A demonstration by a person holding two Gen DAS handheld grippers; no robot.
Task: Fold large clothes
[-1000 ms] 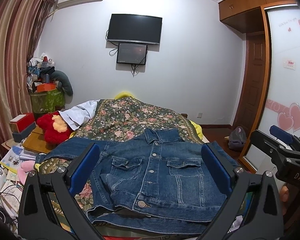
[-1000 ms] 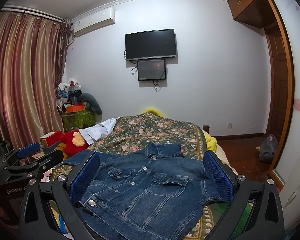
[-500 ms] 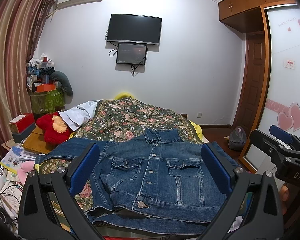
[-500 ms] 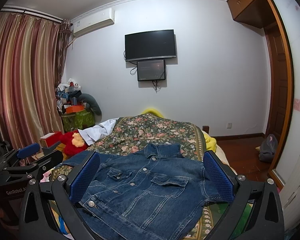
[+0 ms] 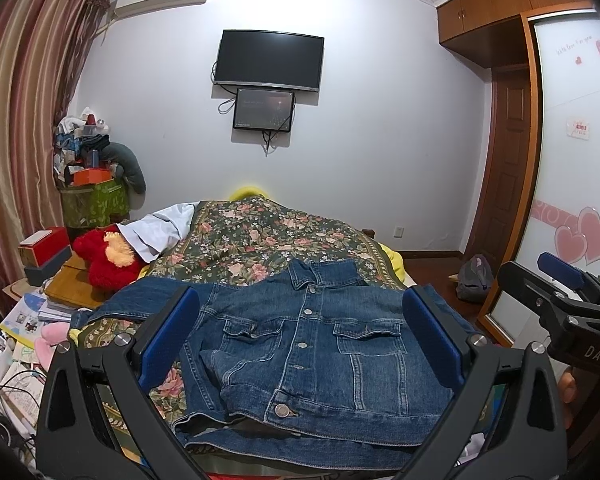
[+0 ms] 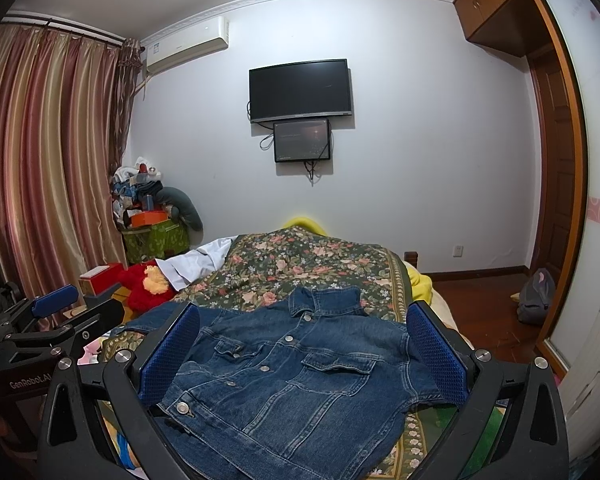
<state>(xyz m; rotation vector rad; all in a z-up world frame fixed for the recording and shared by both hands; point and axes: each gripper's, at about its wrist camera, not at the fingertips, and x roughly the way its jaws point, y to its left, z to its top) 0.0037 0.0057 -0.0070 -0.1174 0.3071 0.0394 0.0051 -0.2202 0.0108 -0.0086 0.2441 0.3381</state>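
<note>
Lying flat on the flowery green bed cover [image 5: 260,236] is a dark blue denim jacket w/ silver buttons [image 5: 316,344], right in front of both grippers. Its collar points away, toward the wall w/ the black TV [image 5: 269,60]; its bottom hem is the part closest to the jaws. So its long way runs straight ahead, near to far.

Left gripper [image 5: 300,336] has its blue-padded jaws wide apart, nothing between them but air. Right gripper [image 6: 303,350] is the same: jaws wide apart, holding nothing. Both hang above the hem end, not touching the cloth as far as I can see. Neither looks much nearer than the other.

Jacket is front side up & buttoned. One sleeve [image 5: 140,300] sticks out to the left over the bed edge. The other sleeve is mostly hidden. Hem is bunched & lifted a bit on the left side. I think no fold is done yet; the left sleeve prob. goes first.
</note>
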